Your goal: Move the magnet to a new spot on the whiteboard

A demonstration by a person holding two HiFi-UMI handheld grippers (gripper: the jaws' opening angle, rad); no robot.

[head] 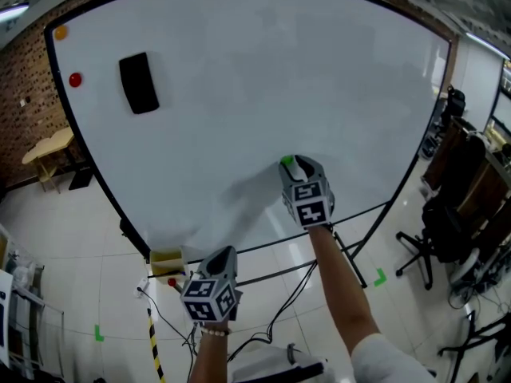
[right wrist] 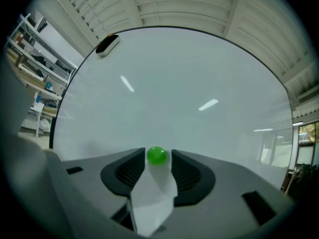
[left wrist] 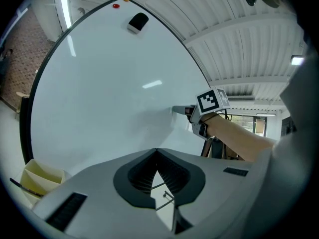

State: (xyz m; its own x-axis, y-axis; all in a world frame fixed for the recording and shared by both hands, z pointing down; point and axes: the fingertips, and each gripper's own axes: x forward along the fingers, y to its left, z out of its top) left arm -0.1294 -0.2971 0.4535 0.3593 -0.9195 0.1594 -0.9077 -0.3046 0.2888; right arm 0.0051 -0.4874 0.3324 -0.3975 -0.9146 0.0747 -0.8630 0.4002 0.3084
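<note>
The light is bright and even, coming from ceiling tubes (left wrist: 64, 4) overhead. On the whiteboard (head: 255, 94), pale streaks of glare (right wrist: 208, 104) lie above the right gripper (head: 297, 164) to either side, and a soft grey shadow (head: 247, 190) spreads just left of it and below. Fisheye bending curves the board's frame in every view. Both gripper views darken to black at the corners. The grey gripper bodies closest to each lens look soft, while the board stays fairly crisp.
</note>
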